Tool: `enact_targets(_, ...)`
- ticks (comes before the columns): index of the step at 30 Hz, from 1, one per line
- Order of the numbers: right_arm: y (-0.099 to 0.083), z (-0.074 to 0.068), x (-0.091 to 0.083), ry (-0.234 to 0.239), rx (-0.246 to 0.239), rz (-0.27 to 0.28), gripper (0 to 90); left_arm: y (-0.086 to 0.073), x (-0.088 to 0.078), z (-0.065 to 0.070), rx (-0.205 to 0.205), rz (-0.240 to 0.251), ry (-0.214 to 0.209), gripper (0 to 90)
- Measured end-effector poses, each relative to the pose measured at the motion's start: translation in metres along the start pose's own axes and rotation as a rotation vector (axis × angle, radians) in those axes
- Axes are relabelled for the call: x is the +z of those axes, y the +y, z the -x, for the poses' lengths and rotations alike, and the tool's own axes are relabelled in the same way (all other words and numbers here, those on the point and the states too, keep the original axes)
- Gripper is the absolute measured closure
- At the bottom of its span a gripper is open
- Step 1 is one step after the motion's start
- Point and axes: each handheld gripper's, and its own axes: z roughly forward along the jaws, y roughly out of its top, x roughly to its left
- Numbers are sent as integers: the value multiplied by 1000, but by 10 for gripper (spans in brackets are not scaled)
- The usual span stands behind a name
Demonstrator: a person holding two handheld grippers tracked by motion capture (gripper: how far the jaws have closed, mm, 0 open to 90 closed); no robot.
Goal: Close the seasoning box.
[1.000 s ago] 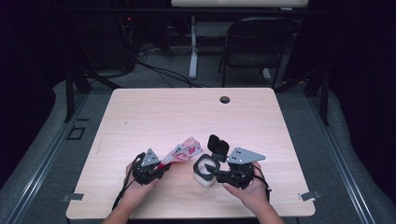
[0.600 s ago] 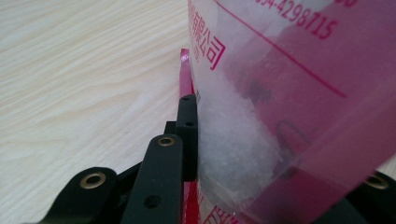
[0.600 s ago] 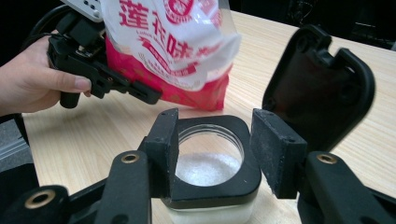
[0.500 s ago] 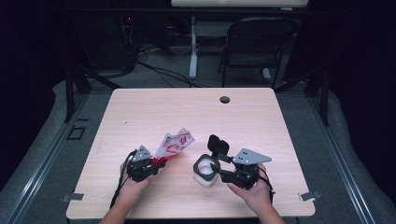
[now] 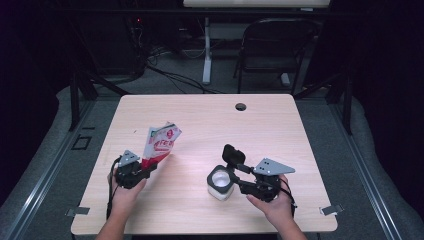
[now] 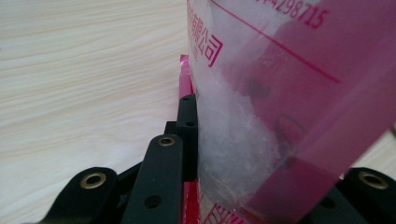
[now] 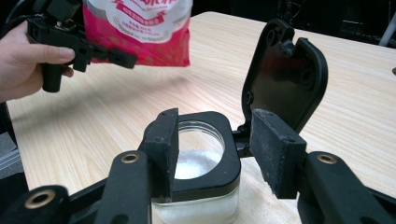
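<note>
A pale wooden table [image 5: 200, 115] stands on grey floor [image 5: 360, 150]. Behind it, a dark chair [image 5: 272, 55] and cables [image 5: 170, 75] sit in dim light.

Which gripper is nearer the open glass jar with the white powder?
Right. The right gripper has its jaws on either side of the glass jar, gripping its black collar. The left gripper is off to the jar's left, holding the red-and-white bag.

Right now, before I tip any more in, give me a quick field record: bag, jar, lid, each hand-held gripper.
bag: pink-and-white pouch, lifted off the table, left of the jar
jar: clear, white granules inside, standing on table
lid: black flip lid, hinged open, upright
left hand-held gripper: shut on the bag's lower edge
right hand-held gripper: jaws either side of the jar's black rim
</note>
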Motion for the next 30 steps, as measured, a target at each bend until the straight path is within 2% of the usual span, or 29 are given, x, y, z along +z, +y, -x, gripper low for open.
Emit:
enact_targets(3,-1,1,0,-5,6,1,524,-1,-4,-8,-27,13,36,767)
enact_targets(4,-1,1,0,-5,6,1,524,-1,-4,-8,-27,13,36,767)
enact_targets(5,-2,2,0,-9,8,-8,524,-2,-7,-14,-45,16,66,767)
enact_targets(8,-3,4,0,-12,14,-7,517,-4,-12,-20,-60,22,117,767)
enact_targets(13,-4,7,0,-20,31,1,499,-7,-18,-29,-93,18,183,767)
enact_targets(15,-4,7,0,-20,31,-1,499,-7,-19,-30,-92,10,198,767)
enact_targets(18,-4,7,2,-15,33,1,493,-10,-19,-33,-94,0,242,767)
enact_targets(21,-4,7,2,-13,34,1,493,-11,-19,-33,-91,-6,259,767)
enact_targets(27,-3,7,0,-3,48,11,492,-11,-17,-30,-58,-27,309,764)
enact_targets(30,-3,8,-1,-5,49,11,492,-10,-16,-29,-42,-30,316,761)
